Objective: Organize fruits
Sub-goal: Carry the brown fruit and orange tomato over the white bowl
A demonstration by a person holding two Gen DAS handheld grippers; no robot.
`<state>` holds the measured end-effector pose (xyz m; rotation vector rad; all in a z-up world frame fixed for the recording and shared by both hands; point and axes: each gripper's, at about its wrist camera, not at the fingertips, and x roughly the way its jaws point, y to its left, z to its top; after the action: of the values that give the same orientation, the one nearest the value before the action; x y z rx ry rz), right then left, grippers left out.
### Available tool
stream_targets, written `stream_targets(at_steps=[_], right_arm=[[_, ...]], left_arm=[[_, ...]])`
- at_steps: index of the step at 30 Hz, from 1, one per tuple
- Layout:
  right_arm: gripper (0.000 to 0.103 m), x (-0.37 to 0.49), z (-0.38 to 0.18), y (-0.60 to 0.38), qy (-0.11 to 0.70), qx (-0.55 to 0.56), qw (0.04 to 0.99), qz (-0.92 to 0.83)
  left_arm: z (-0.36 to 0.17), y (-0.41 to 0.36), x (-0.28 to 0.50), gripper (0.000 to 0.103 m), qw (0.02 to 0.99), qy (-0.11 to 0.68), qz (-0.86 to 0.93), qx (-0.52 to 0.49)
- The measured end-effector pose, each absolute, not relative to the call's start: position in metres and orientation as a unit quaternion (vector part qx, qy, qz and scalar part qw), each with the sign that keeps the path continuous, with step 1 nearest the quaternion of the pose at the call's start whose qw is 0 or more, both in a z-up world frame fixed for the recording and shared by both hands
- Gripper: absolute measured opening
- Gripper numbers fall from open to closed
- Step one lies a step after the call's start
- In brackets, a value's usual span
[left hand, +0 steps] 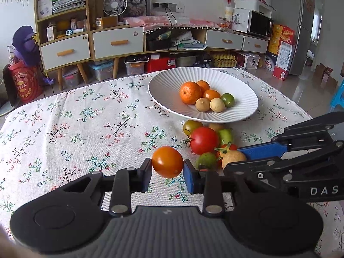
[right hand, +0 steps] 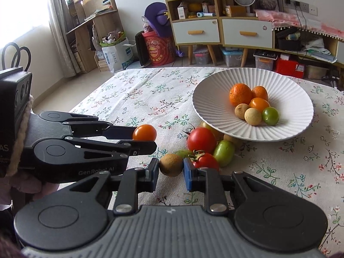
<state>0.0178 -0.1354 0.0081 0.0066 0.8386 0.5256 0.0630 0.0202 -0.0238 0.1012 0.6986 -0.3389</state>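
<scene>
The table (left hand: pixel 64 118) wears a flowered cloth, and the white ribbed plate (left hand: pixel 163 83) at its far side already carries six fruits. Just in front of the plate a loose heap (left hand: pixel 215 142) of tomatoes and small fruits waits. The left gripper (left hand: pixel 167 172) has its fingers closed on an orange tomato (left hand: pixel 167 161); the right gripper (right hand: pixel 171 169) has its fingers closed on a small brown fruit (right hand: pixel 171 164). Both fruits are round and smooth, so a hard squeeze could split the tomato, a light one let either roll away, and crossing hands could knock the plate's rim
</scene>
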Motion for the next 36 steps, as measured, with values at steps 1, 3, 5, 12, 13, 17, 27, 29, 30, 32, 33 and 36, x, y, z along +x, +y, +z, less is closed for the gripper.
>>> stream_targets(at_steps=[1, 3, 5, 12, 13, 17, 27, 29, 30, 32, 33, 36], right_arm=[[0.022, 0.019, 0.009, -0.136, 0.401, 0.004, 0.881, 0.251], [0.022, 0.021, 0.012, -0.139, 0.397, 0.006, 0.884, 0.249], [0.022, 0.024, 0.016, -0.142, 0.393, 0.008, 0.887, 0.244], [0.022, 0.038, 0.023, -0.155, 0.383, 0.016, 0.898, 0.217], [0.022, 0.04, 0.023, -0.157, 0.382, 0.017, 0.899, 0.213], [0.022, 0.052, 0.024, -0.168, 0.374, 0.009, 0.907, 0.192], [0.022, 0.096, 0.016, -0.2, 0.388, 0.035, 0.911, 0.135], [0.022, 0.104, 0.014, -0.203, 0.391, 0.035, 0.911, 0.125], [0.022, 0.108, 0.013, -0.205, 0.392, 0.033, 0.911, 0.122], [0.022, 0.114, 0.012, -0.207, 0.395, 0.028, 0.911, 0.116], [0.022, 0.118, 0.011, -0.208, 0.398, 0.024, 0.91, 0.113], [0.022, 0.127, 0.008, -0.211, 0.401, 0.021, 0.91, 0.104]], left_arm=[[-0.022, 0.02, 0.063, 0.031, 0.925, 0.34, -0.165, 0.049], [-0.02, 0.019, 0.064, 0.031, 0.925, 0.338, -0.165, 0.047], [-0.016, 0.018, 0.066, 0.031, 0.927, 0.334, -0.166, 0.044], [-0.005, 0.01, 0.071, 0.031, 0.93, 0.322, -0.173, 0.036], [-0.004, 0.008, 0.071, 0.031, 0.93, 0.32, -0.175, 0.035], [-0.002, -0.001, 0.074, 0.031, 0.931, 0.32, -0.174, 0.024], [0.003, -0.032, 0.099, 0.031, 0.928, 0.317, -0.188, 0.055], [-0.001, -0.038, 0.108, 0.031, 0.926, 0.323, -0.188, 0.056], [-0.002, -0.041, 0.112, 0.031, 0.925, 0.324, -0.187, 0.059], [-0.006, -0.048, 0.121, 0.031, 0.924, 0.328, -0.184, 0.07], [-0.008, -0.051, 0.125, 0.031, 0.922, 0.332, -0.182, 0.074], [-0.013, -0.056, 0.135, 0.031, 0.919, 0.343, -0.176, 0.084]])
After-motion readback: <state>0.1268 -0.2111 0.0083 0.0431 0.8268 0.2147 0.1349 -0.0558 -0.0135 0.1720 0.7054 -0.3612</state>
